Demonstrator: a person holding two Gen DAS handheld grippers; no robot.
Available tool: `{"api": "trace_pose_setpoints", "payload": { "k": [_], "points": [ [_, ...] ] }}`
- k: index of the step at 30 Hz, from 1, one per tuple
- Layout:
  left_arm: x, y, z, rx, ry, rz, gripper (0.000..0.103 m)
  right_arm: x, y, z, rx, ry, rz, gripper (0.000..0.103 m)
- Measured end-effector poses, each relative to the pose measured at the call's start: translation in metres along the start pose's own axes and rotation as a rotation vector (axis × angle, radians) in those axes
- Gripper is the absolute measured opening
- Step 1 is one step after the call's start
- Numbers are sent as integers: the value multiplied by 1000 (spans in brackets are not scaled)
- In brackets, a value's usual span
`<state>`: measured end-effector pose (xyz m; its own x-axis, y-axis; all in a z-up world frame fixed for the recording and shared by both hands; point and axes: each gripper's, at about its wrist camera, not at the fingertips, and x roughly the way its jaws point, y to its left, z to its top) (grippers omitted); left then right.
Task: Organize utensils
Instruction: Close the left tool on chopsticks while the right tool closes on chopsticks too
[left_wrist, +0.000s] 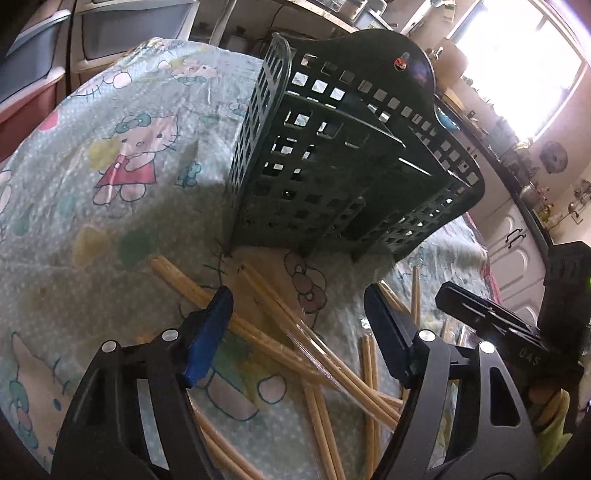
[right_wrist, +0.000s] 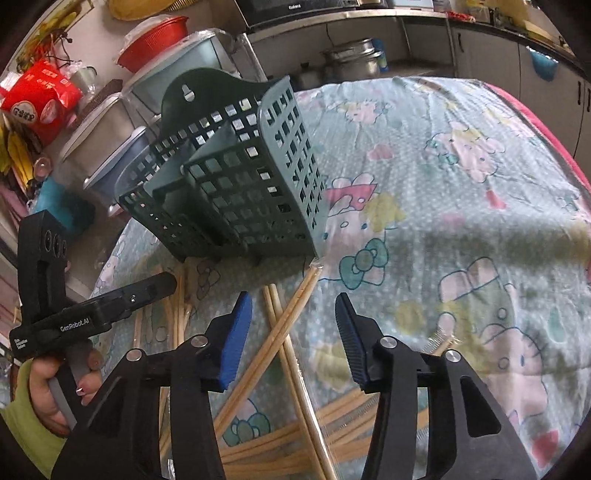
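Chopsticks (left_wrist: 280, 343) scattered loose and crossing on cartoon-print tablecloth (left_wrist: 110, 206), just in front of upright dark green slotted holder (left_wrist: 332, 177). Left gripper (left_wrist: 299, 317) above pile, jaws spread, nothing pinched. Right gripper (right_wrist: 293, 317) likewise above sticks, jaws partly spread, pads clear of them.

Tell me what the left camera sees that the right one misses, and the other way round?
Only the left view shows the bright window and white cupboard doors beyond the table. Only the right view shows a hand in a green sleeve gripping the left gripper's handle, a red bowl, a red packet and steel pots. Both show the green holder standing upright with nothing in it, loose chopsticks lying in front of it on the cartoon cloth, and each camera's own open blue-padded fingers above them.
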<state>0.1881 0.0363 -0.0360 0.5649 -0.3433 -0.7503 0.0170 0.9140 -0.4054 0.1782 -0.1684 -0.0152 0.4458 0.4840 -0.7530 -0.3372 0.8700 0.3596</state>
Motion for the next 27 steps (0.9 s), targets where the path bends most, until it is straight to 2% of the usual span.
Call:
{"api": "trace_pose_setpoints", "payload": {
  "k": [3, 11, 17, 20, 22, 27],
  "points": [
    [6, 1, 5, -13, 19, 4, 64, 7, -1, 2, 3, 15, 4, 42],
    [24, 0, 14, -16, 61, 82, 57, 30, -10, 11, 46, 69, 20, 37],
    [28, 2, 14, -12, 56, 138, 35, 45, -19, 19, 99, 88, 40, 29],
    [28, 5, 14, -11, 48, 164, 23, 47, -24, 22, 113, 86, 41, 22],
    [26, 9, 13, -10, 42, 166, 19, 47, -27, 24, 120, 82, 54, 16],
    [24, 15, 15, -14, 28, 168, 10, 36, -30, 23, 124, 53, 72, 14]
  ]
}}
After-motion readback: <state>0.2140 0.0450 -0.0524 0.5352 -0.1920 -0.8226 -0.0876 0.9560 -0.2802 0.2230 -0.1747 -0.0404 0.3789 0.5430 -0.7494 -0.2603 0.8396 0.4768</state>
